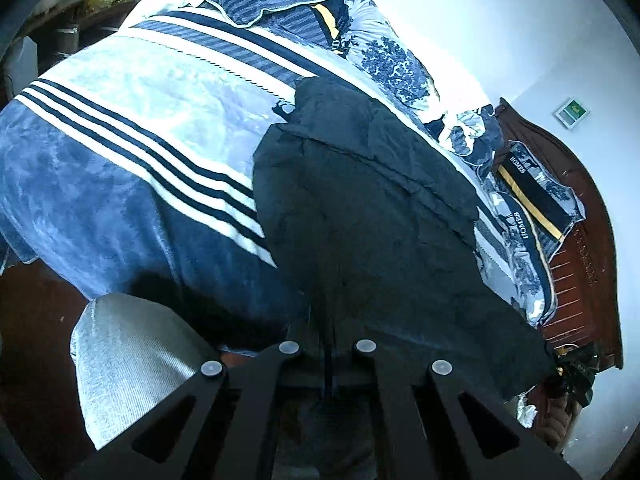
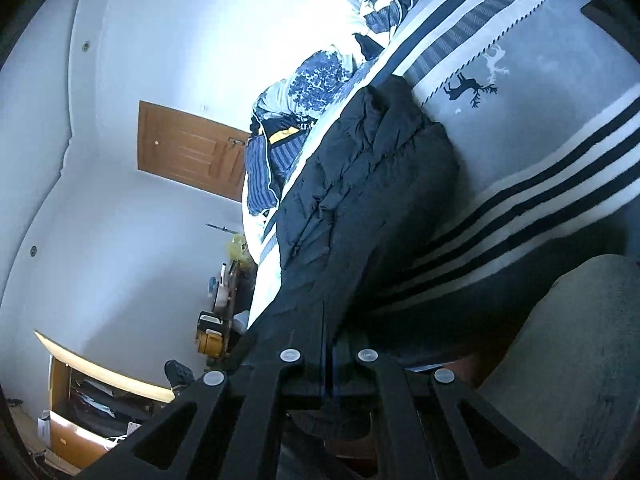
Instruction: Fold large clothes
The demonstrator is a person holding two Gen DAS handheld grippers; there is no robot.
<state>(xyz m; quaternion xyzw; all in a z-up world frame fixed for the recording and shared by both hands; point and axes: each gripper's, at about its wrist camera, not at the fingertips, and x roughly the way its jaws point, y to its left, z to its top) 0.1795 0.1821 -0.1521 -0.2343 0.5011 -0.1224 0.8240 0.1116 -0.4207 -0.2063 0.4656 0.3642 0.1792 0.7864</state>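
- The bed [image 1: 120, 152] fills most of both views, covered by a blue and white striped blanket [image 1: 168, 168] with a deer motif [image 2: 470, 90] at the upper right of the right wrist frame.
- Across it we see the task's thing, a large dark garment [image 1: 360, 208], running from the centre of each frame down to the bottom centre, where it meets our tools.
- Patterned pillows [image 1: 520, 208] sit at the right of the left wrist frame, against a wooden headboard [image 1: 580, 264]; a wooden door [image 2: 188, 148] shows left of centre in the right wrist frame.
- Our left gripper [image 1: 326, 344] has its jaws drawn nearly together with dark cloth pinched between them.
- Our right gripper [image 2: 328, 350] looks the same: jaws close, gripping an edge of the garment.
- We judge the step in hand to be lifting one end of the garment by two points to carry it over in a fold.
- The next move calls for keeping both grips firm, holding the edge taut between them and laying it squarely toward the far end.
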